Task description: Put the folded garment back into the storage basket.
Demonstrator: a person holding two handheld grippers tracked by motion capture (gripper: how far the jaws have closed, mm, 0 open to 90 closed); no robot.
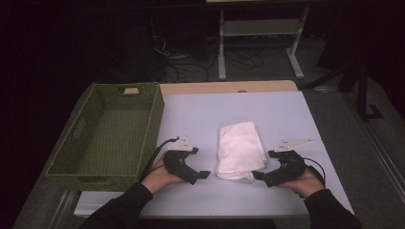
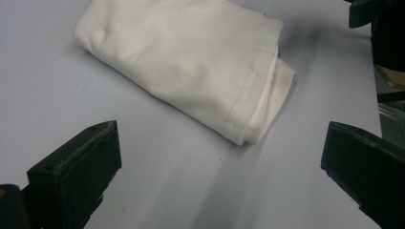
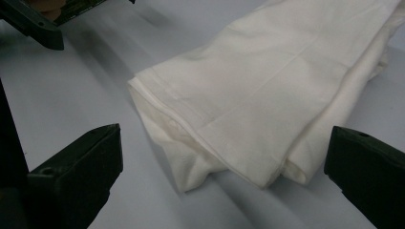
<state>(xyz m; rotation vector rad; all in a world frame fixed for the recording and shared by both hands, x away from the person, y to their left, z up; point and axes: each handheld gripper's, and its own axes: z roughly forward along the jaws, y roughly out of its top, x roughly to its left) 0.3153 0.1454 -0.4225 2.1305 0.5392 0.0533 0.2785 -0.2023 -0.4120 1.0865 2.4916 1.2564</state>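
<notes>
The table [image 1: 286,114] takes up the middle of the high view, its pale sheet running from the wooden strip at twelve o'clock down to the near edge at six. At nine o'clock sits the green woven basket [image 1: 107,136], long axis running roughly twelve to six, leaning a touch toward one o'clock, its right wall along the sheet's left margin. Open surface lies wide at twelve and two o'clock, with a narrower band at six in front of the forearms.

Dead centre, slightly toward six, lies the folded white cloth [image 1: 240,150]. Its long axis runs twelve to six, tilted a little toward eleven, the near end thick with stacked folds and a stitched hem showing in the left gripper view [image 2: 191,62].

Both forearms come in from six o'clock in dark sleeves, angled inward. The left gripper [image 1: 204,174] sits low at the cloth's seven o'clock, pointing toward three, jaws spread wide and holding nothing. The right gripper [image 1: 258,175] mirrors it at five o'clock, pointing toward nine, jaws equally wide and empty in its own view, the cloth [image 3: 267,95] between them. Its tip looks just beside the cloth's near corner, though whether it touches is hard to judge from above.
</notes>
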